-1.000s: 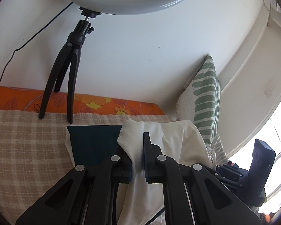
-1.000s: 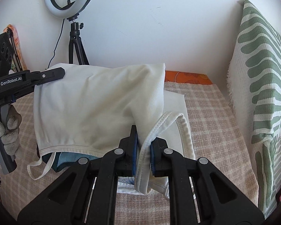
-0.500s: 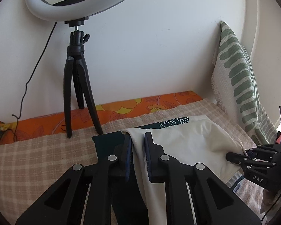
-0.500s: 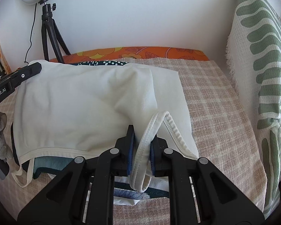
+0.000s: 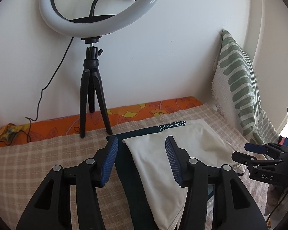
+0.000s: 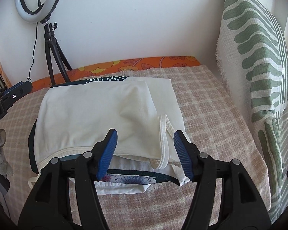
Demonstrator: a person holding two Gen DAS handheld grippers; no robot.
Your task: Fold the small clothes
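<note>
A cream top (image 6: 98,115) lies folded on a stack of folded clothes, over a dark teal garment (image 6: 98,79) and a white floral one (image 6: 124,184), on the checked blanket. Its strap loop (image 6: 164,145) lies at the near right. My right gripper (image 6: 145,153) is open, its jaws on either side of the top's near edge, holding nothing. In the left wrist view the cream top (image 5: 163,163) rests on the teal garment (image 5: 128,172). My left gripper (image 5: 142,159) is open over its left edge and empty.
A ring light on a black tripod (image 5: 92,88) stands at the back by the wall, with a cable. A green-striped cushion (image 6: 259,67) leans on the right. An orange floral sheet (image 6: 144,63) edges the checked blanket (image 6: 211,115).
Both grippers have opened and let go of the cream top. The top, held up a second ago, now lies flat on the stack.
</note>
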